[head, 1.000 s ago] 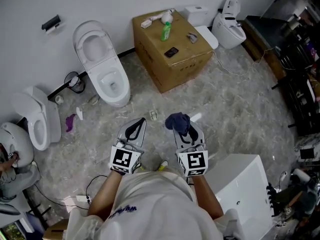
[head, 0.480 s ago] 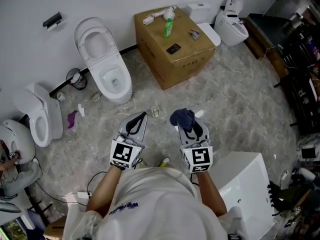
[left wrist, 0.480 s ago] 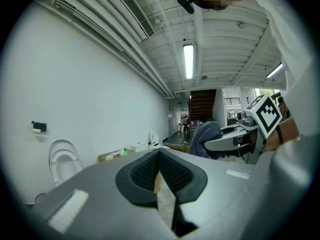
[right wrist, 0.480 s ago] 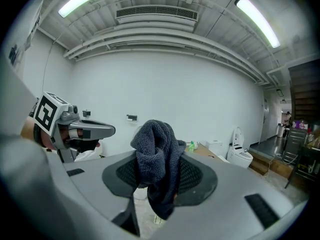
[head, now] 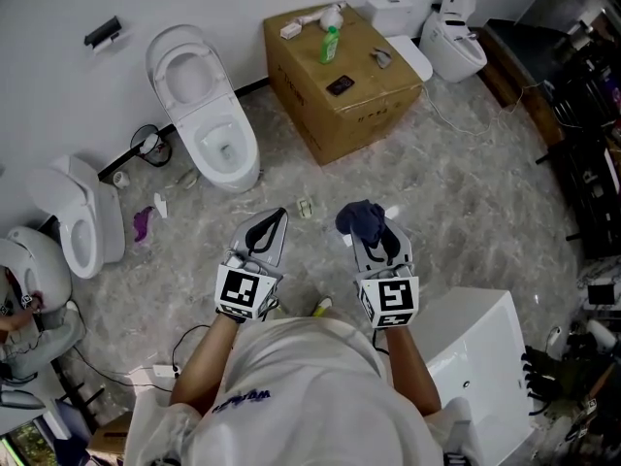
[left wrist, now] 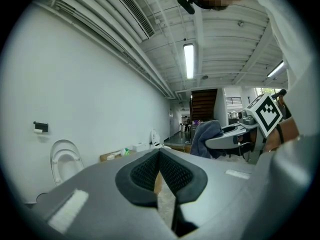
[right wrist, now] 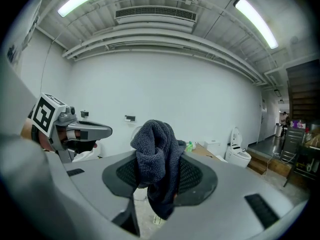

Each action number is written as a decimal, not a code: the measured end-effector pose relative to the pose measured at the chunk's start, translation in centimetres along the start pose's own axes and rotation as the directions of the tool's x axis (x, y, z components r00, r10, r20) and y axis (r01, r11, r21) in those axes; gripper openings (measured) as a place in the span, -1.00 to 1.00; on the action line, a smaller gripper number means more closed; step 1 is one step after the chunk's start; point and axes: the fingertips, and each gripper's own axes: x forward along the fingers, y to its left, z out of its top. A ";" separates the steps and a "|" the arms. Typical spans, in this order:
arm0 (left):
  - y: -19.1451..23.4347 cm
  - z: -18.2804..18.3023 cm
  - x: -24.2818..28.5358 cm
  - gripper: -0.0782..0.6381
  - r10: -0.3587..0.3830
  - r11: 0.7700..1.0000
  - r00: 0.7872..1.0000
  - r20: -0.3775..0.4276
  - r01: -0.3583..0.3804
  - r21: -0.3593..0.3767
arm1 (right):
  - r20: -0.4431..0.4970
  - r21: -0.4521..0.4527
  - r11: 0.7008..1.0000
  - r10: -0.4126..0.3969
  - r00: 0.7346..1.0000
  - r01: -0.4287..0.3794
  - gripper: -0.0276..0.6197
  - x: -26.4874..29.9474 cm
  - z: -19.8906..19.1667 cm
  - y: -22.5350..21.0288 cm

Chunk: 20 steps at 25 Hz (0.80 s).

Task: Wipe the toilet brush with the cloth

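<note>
My right gripper [head: 372, 223] is shut on a dark blue cloth [head: 362, 218], which bunches up above the jaws and hangs down between them [right wrist: 156, 156]. My left gripper [head: 270, 227] is held beside it, shut with nothing between its pads [left wrist: 150, 171]. Both are held above the marble floor, in front of my body. A white long-handled thing that looks like the toilet brush [head: 318, 15] lies on the far edge of the cardboard box [head: 364, 100], well away from both grippers.
A green bottle [head: 331, 44] and small items are on the box. An open white toilet [head: 209, 115] stands ahead to the left, another toilet [head: 82, 226] further left, and more toilets [head: 454, 37] at the back right. A white fixture [head: 475, 357] is close by on my right. Cables lie on the floor.
The view has shifted a little, and the box and toilets sit higher in the frame. The right gripper with the cloth has drifted slightly right. Neither gripper has changed its state.
</note>
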 end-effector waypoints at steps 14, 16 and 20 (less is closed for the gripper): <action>-0.9 0.2 -0.6 -0.79 -0.002 1.000 1.000 0.009 0.002 0.008 | 0.006 0.007 1.000 0.015 1.000 -0.015 -0.41 -0.2 0.1 0.3; -1.0 0.5 -0.6 -0.79 -0.001 1.000 1.000 0.025 0.001 0.009 | 0.004 0.007 1.000 0.018 1.000 -0.018 -0.41 -0.2 -0.1 0.4; -1.2 0.4 -0.9 -0.79 0.007 1.000 0.999 0.032 -0.006 -0.008 | -0.002 0.006 1.000 0.016 1.000 -0.016 -0.41 -0.3 -0.4 0.3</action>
